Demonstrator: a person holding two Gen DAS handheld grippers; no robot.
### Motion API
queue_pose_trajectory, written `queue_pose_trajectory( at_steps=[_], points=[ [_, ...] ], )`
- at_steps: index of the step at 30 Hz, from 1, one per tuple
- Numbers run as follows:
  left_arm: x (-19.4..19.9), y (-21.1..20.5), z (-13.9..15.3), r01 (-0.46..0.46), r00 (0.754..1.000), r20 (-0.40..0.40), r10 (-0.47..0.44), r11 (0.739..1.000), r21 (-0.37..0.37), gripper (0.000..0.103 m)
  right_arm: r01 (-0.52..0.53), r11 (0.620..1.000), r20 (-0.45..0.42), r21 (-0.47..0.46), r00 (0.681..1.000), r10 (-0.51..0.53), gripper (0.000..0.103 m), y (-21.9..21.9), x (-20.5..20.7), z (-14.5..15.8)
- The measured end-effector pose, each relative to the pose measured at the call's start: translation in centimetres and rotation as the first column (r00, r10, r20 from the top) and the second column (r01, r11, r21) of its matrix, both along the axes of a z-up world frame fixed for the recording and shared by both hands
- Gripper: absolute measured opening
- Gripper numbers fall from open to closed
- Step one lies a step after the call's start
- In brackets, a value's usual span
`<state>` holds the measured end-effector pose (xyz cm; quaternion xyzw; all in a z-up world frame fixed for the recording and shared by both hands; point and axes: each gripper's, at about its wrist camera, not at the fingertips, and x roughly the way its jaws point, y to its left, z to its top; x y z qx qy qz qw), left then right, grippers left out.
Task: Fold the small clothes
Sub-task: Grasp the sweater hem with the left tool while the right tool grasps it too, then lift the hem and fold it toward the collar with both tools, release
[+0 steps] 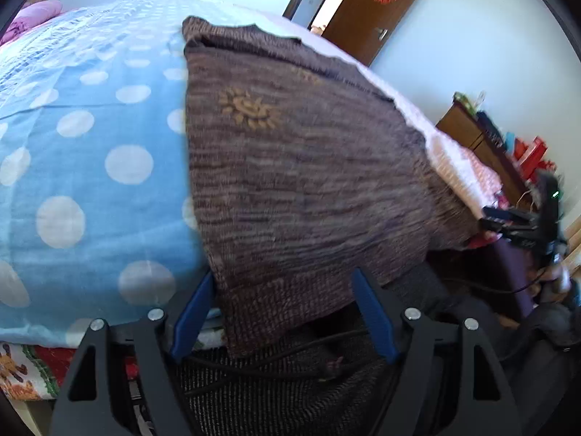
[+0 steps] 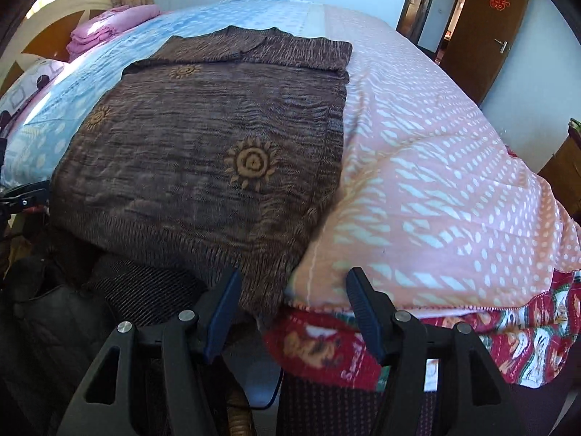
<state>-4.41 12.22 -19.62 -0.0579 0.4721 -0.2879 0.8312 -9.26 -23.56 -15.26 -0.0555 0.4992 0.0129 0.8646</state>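
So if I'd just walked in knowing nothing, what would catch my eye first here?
Probably the brown knitted sweater with orange sun motifs, spread flat on the bed, its hem hanging over the near edge. Under it, the bedcover is blue with white dots on one side and pink with white marks on the other. Two open blue-tipped grippers hover at the hem's corners.

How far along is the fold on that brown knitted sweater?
Done: the brown knitted sweater with sun motifs lies flat on the bed, sleeves apparently tucked in. In hand: nothing; left gripper and right gripper are open at its near hem. Left: grasping the hem and folding it over.
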Motion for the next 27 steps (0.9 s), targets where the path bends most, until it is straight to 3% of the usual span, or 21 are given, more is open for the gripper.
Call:
queue_pose_trajectory(
  at_steps=[5, 10, 16, 17, 19, 21, 25, 27],
  points=[
    [0.1, 0.0, -0.2, -0.002, 1.0, -0.012, 0.002, 1.0, -0.005, 0.078, 0.024, 0.994, -0.015, 0.103, 1.0, -0.023, 0.061, -0.8, -0.1, 0.5],
    [0.0, -0.2, -0.9, 0.012, 0.999, -0.036, -0.012, 1.0, -0.01, 0.078, -0.02, 0.988, -0.024, 0.155, 0.999, 0.024, 0.061, 0.2, -0.3, 0.9],
    [0.1, -0.2, -1.8, 0.01, 0.998, -0.061, -0.009, 1.0, 0.013, 0.061, -0.018, 0.99, -0.063, 0.138, 0.998, 0.027, 0.061, 1.6, 0.8, -1.4],
    [0.2, 0.0, -1.8, 0.003, 0.998, -0.065, -0.003, 1.0, 0.005, 0.057, -0.035, 0.992, -0.07, 0.122, 0.997, 0.044, 0.058, 2.0, 1.0, -1.8],
    [0.4, 0.5, -1.9, -0.01, 0.997, -0.075, 0.009, 1.0, -0.015, 0.05, -0.04, 0.994, -0.098, 0.097, 0.994, 0.05, 0.044, 2.4, 1.7, -2.7],
    [0.5, 0.8, -2.1, -0.018, 0.996, -0.085, 0.016, 0.999, -0.027, 0.041, -0.02, 0.993, -0.127, 0.115, 0.991, 0.034, 0.007, 2.0, 2.2, -3.8],
    [0.4, 0.8, -2.4, -0.027, 0.996, -0.085, 0.027, 1.0, -0.003, 0.01, 0.006, 0.989, -0.112, 0.148, 0.994, 0.01, 0.005, 0.9, 2.4, -3.9],
    [0.3, 0.8, -2.1, -0.038, 0.996, -0.079, 0.037, 0.999, -0.015, 0.007, 0.012, 0.98, -0.104, 0.196, 0.995, 0.009, 0.004, 0.4, 2.4, -3.8]
  ],
)
